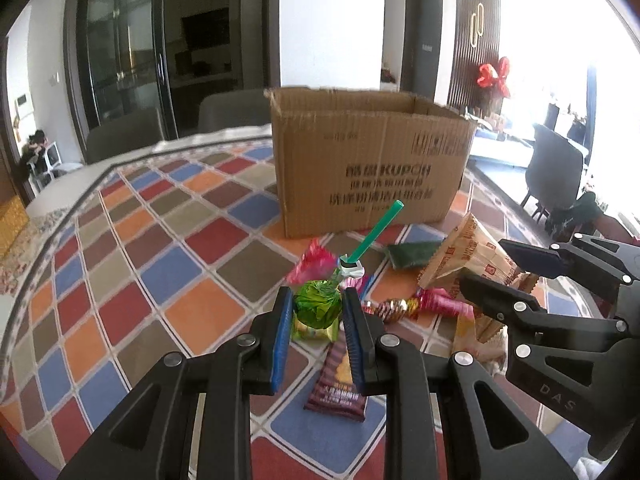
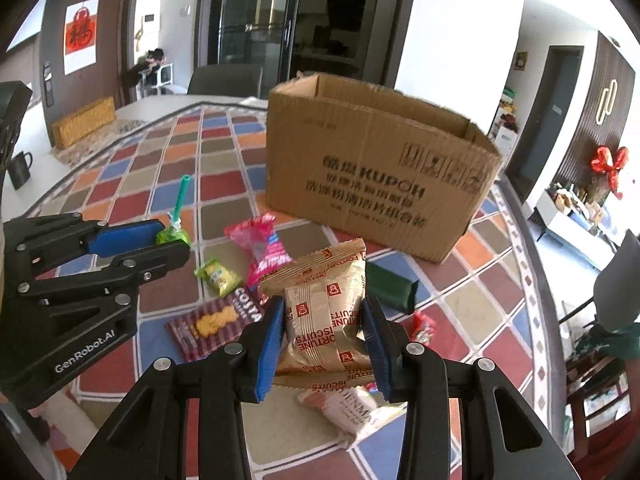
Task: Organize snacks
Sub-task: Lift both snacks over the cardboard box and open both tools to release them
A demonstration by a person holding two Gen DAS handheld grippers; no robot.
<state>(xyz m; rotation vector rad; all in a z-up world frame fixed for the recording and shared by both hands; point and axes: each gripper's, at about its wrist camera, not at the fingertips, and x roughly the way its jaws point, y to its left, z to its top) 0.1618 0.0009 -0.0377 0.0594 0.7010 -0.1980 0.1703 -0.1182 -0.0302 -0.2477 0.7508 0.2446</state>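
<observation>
One cardboard box (image 2: 376, 176) at the far side of the checked tablecloth (image 1: 168, 264), open top. Near it, loose snacks (purple Costa pack (image 2: 216, 326), dark green packet (image 2: 390, 288)). Right gripper (image 2: 325, 334) clamped on gold biscuit pack (image 2: 324, 304); left gripper (image 1: 318, 314) clamped on green lollipop (image 1: 318, 306).

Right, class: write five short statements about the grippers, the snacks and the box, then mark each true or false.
1. The left gripper is shut on a green lollipop. True.
2. The right gripper is empty. False: it grips a gold biscuit pack.
3. The box is open at the top. True.
4. The Costa pack is in the box. False: it lies on the table.
5. The lollipop's stick is red. False: it is green.
</observation>
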